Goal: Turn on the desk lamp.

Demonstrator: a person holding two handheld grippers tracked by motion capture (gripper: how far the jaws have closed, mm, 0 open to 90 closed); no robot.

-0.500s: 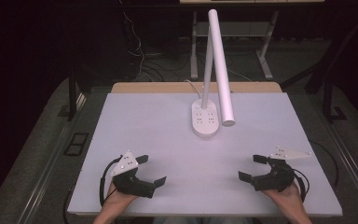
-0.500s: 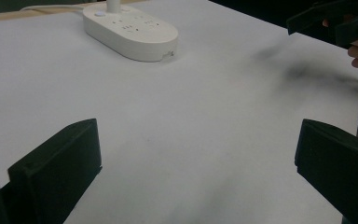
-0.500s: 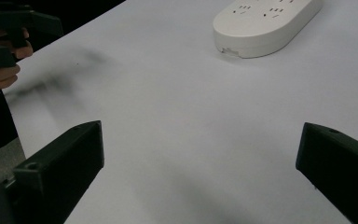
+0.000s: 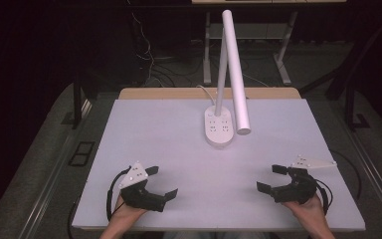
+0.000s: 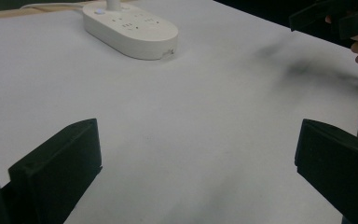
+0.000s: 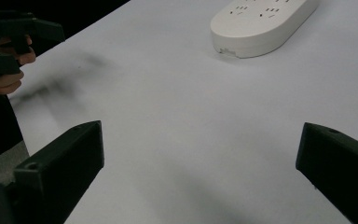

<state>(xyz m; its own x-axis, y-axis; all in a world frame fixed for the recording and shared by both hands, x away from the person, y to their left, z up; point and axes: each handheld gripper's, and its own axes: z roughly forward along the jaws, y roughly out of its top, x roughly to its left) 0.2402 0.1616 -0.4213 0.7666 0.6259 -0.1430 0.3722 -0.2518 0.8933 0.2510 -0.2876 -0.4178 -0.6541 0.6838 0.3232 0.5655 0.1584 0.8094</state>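
Both grippers are just sitting spread wide with nothing in them: left gripper (image 4: 160,182) and right gripper (image 4: 270,178) are hovering near the table's (image 4: 169,134) front edge, facing the lamp's socket base (image 4: 219,130).

You worked in what looked like a lab: a white table (image 4: 169,149) with a lamp (image 4: 234,64) on a socket base (image 4: 220,130), loose cables (image 4: 151,64) and bare desk frames (image 4: 283,64) behind in darkness.

table (image 4: 179,149) evenly lit, surroundings dark; soft smeared shadows, slight blur.
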